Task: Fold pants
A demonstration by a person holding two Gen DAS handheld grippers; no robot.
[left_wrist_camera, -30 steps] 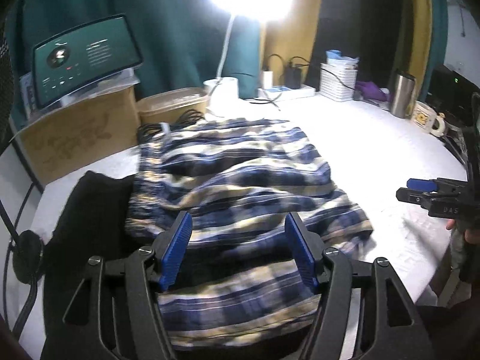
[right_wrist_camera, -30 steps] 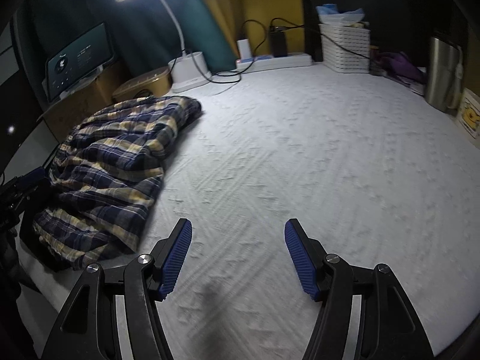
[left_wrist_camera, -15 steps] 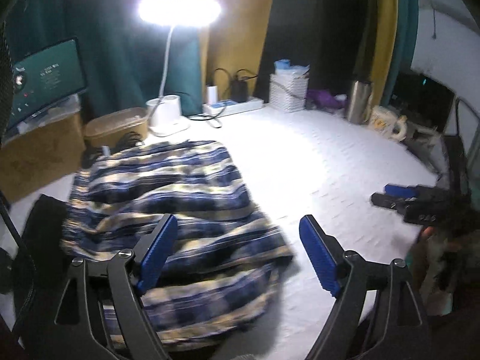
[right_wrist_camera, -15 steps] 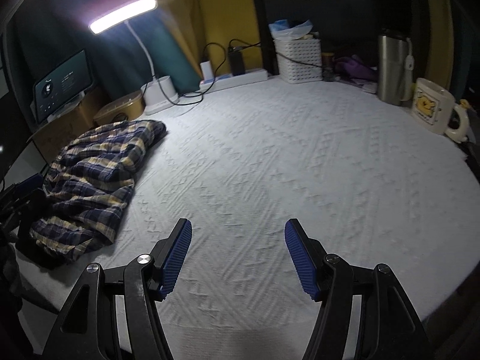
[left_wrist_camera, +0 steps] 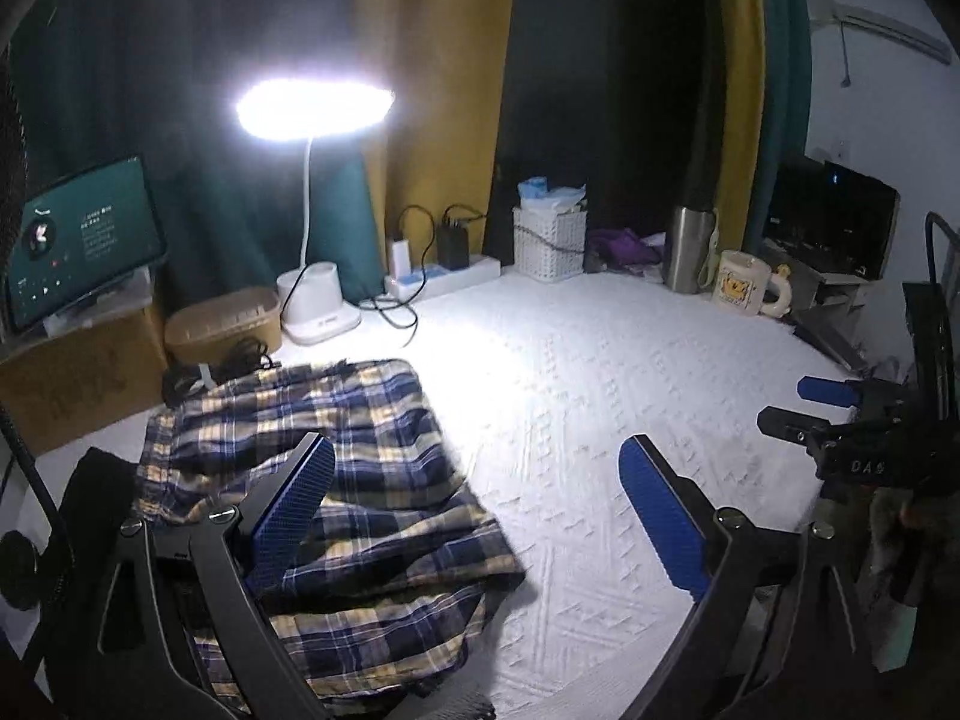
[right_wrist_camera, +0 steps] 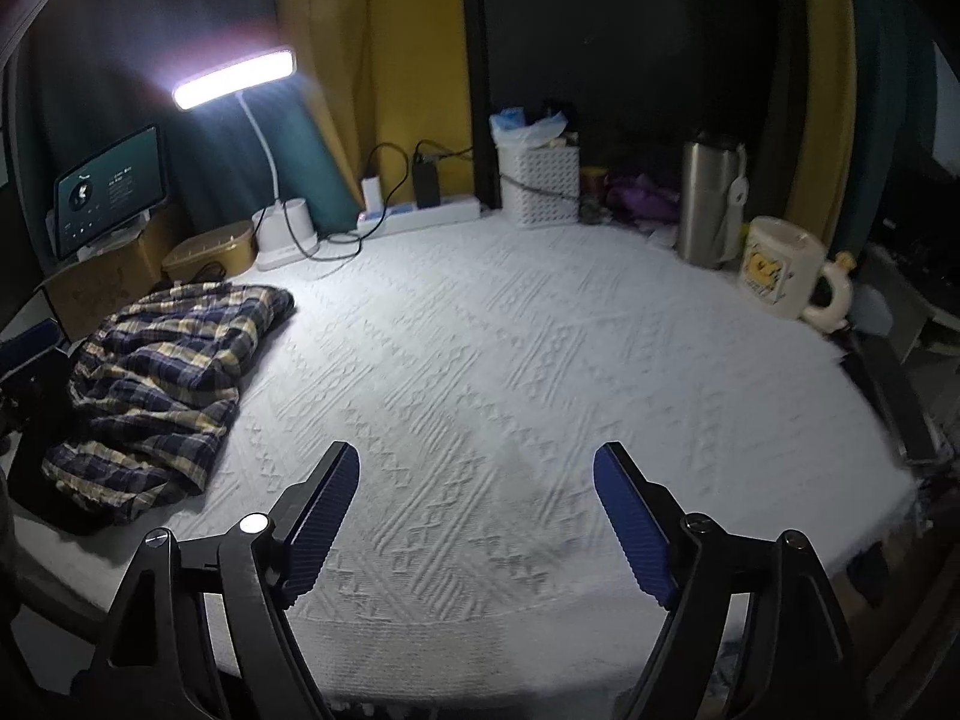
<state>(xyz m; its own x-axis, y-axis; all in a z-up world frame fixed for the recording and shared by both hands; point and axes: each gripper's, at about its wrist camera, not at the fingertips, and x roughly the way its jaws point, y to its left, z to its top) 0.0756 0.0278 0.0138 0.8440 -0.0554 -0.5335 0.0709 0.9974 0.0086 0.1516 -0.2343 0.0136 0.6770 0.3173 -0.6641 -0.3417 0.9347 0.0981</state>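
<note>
pants (left_wrist_camera: 324, 480), a blue, navy and cream plaid fabric garment, lie in a compact multi-layer stack at the lower left of the left wrist view and at the left edge of the right wrist view (right_wrist_camera: 162, 384). the stack rests on the white textured bedspread (left_wrist_camera: 600, 396), with its near edge over a black cloth (left_wrist_camera: 96, 498) at the far left. layers overlap but the edges are uneven and the top surface shows wrinkles.

left gripper (left_wrist_camera: 474, 516): released. its jaws have just been opening and stand wide. nothing is clamped; the left blue pad sits in front of the plaid fabric in the picture, and no pressing contact is visible.

right gripper (right_wrist_camera: 474, 516): released. its jaws have just been opening and stand wide over bare bedspread at the lower centre of its view, well apart from the pants. it also appears at the right edge of the left wrist view (left_wrist_camera: 828, 414), with nothing between its fingers.

progress assessment: the folding appears done or nearly done, since the garment is already reduced to a small stack and neither tool holds it. remaining work, if any, is judged to be squaring the uneven edges and flattening the wrinkles. the far side of the stack is not fully visible, so complete alignment cannot be confirmed.
</note>
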